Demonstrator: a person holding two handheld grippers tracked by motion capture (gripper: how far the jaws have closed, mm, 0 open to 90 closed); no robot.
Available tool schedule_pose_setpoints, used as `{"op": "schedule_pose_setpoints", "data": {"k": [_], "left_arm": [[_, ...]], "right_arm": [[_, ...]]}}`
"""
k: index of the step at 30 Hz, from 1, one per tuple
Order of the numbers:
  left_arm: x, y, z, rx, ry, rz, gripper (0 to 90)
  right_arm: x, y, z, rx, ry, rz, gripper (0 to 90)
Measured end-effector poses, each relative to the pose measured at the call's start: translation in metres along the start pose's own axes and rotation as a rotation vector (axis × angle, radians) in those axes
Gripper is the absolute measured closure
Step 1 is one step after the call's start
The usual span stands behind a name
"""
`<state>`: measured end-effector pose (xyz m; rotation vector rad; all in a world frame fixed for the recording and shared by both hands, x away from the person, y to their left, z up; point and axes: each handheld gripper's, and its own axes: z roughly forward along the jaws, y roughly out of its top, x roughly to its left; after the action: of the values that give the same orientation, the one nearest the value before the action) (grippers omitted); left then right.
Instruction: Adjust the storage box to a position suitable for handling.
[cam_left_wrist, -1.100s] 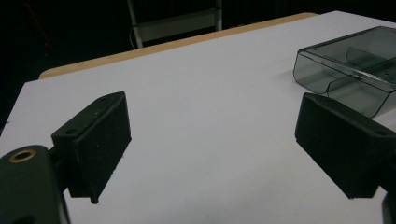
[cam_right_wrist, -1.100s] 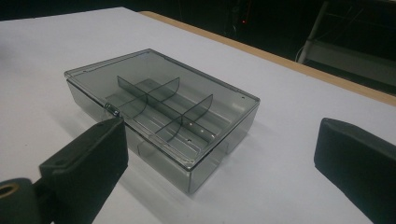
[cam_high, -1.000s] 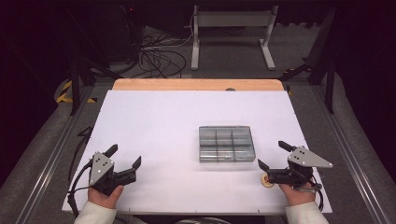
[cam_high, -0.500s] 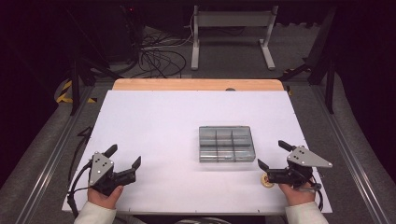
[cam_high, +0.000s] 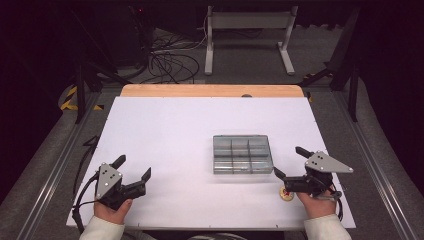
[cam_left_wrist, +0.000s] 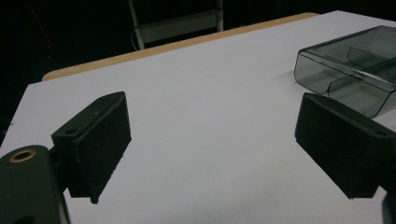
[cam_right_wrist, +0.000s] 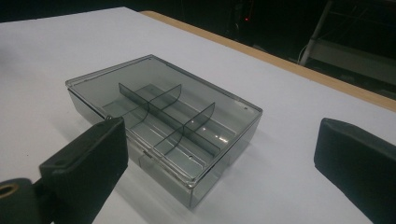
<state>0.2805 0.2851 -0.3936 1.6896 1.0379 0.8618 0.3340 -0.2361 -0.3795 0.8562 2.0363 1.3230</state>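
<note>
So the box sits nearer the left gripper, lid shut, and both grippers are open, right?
Not quite: the box sits nearer the right gripper, as the high view shows. Its lid is shut, and both the right and the left gripper are open.

One clear grey compartment box (cam_high: 242, 154) lies on the one white table (cam_high: 165, 130), and its lid is down. Through that lid the right gripper view shows dividers that split the box into six compartments, two rows of three. One small round yellowish object (cam_high: 286, 195) sits on the table near the front right edge; what it is cannot be told. Two hand-held grippers are present, the left gripper (cam_high: 133, 168) and the right gripper (cam_high: 288, 162), each with two black jaws, four jaws altogether. Two hands hold them, one apiece. Beyond the far edge stands one light metal frame (cam_high: 248, 30) on the floor.
</note>
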Motion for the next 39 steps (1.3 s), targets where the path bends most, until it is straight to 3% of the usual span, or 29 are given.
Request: {"op": "schedule_pose_setpoints", "data": {"k": [18, 29, 33, 37, 39], "left_arm": [[-0.001, 0.000, 0.000, -0.001, 0.000, 0.000, 11.4], [-0.001, 0.000, 0.000, -0.002, -0.001, 0.000, 11.3], [-0.001, 0.000, 0.000, -0.002, -0.002, -0.001, 11.3], [-0.001, 0.000, 0.000, -0.003, -0.001, -0.001, 11.3], [-0.001, 0.000, 0.000, -0.003, -0.001, 0.001, 11.3]], "right_arm": [[-0.008, 0.021, 0.013, 0.008, 0.015, 0.000, 2.4], [-0.011, 0.023, 0.017, -0.002, 0.024, -0.006, 0.0], [-0.012, 0.022, 0.020, 0.019, 0.034, 0.005, 0.0], [-0.012, 0.023, 0.022, 0.052, 0.035, 0.018, 7.8], [-0.013, 0.024, 0.022, 0.091, 0.019, 0.020, 23.8]]}}
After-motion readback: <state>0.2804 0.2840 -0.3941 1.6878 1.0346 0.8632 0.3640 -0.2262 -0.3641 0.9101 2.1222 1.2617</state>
